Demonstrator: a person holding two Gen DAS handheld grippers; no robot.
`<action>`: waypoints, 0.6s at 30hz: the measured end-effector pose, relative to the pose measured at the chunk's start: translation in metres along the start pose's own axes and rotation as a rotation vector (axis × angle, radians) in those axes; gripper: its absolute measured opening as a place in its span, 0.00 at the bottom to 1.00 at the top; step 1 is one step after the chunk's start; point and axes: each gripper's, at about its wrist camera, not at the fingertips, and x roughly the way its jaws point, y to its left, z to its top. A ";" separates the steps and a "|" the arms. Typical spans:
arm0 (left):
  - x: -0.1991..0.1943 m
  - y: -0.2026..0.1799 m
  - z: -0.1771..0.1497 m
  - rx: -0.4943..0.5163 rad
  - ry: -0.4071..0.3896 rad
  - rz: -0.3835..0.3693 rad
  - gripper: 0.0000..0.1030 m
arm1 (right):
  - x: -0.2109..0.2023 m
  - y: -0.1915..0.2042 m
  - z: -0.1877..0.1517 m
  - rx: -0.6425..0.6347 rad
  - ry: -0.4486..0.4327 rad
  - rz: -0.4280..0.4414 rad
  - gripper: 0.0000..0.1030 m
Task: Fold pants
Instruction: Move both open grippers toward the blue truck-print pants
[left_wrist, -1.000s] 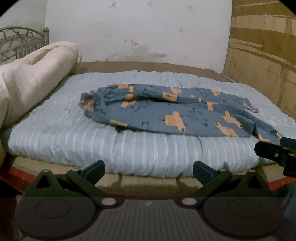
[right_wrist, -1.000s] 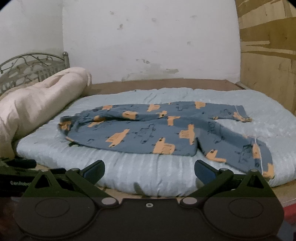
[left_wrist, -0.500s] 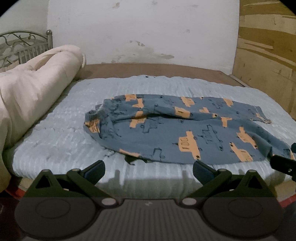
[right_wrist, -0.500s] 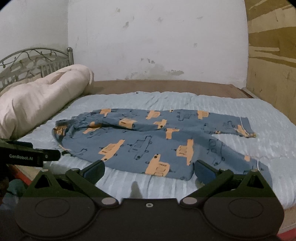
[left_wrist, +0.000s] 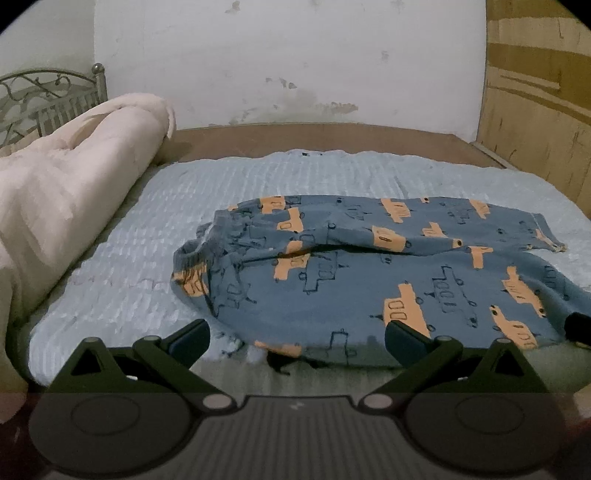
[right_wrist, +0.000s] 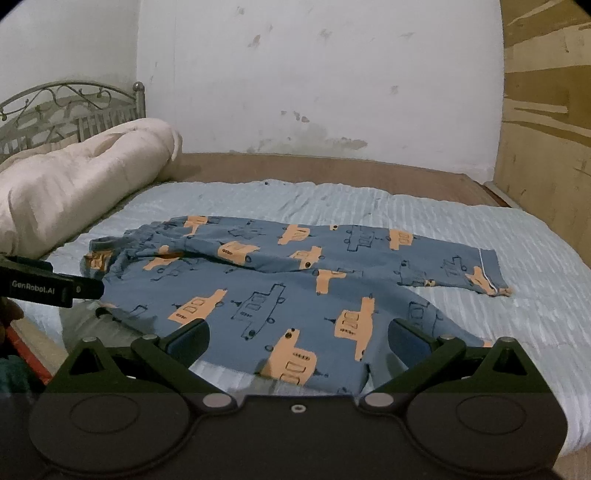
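So the pants (left_wrist: 373, 273) are blue with orange truck/vehicle prints, lying spread out sideways on the light blue ribbed bedspread (left_wrist: 122, 280), waistband bunched up toward the left and the legs running off to the right. One leg sits a bit farther back and ends in a cuff near the right side of the bed, the other leg comes closer to the front edge. The fabric is wrinkled around the waist, not flat at all. The left hand-held gripper (left_wrist: 297, 334) has its two fingers spread wide apart with nothing between them, sitting low by the front edge of the bed right at the waist end of the pants; can't tell if the tips actually touch the cloth. The right hand-held gripper (right_wrist: 299, 334) is also wide apart and empty, over the near leg area. In the right wrist view you can see the left one poking in from the left edge by the waistband. Off to the left there's a rolled-up cream comforter (right_wrist: 77, 184) lying along the bed, with a metal scrollwork headboard (right_wrist: 70, 107) behind it. Stained white wall (left_wrist: 295, 62) at the back, wooden panel (right_wrist: 546, 110) on the right.
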 end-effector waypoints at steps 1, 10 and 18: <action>0.003 0.000 0.002 0.004 0.001 0.002 1.00 | 0.003 -0.002 0.002 -0.001 -0.002 0.001 0.99; 0.028 0.001 0.022 0.033 0.009 0.014 1.00 | 0.014 -0.035 0.013 -0.008 -0.085 0.023 0.99; 0.054 -0.001 0.035 0.045 0.014 0.009 1.00 | 0.040 -0.072 0.028 0.013 -0.076 0.044 0.99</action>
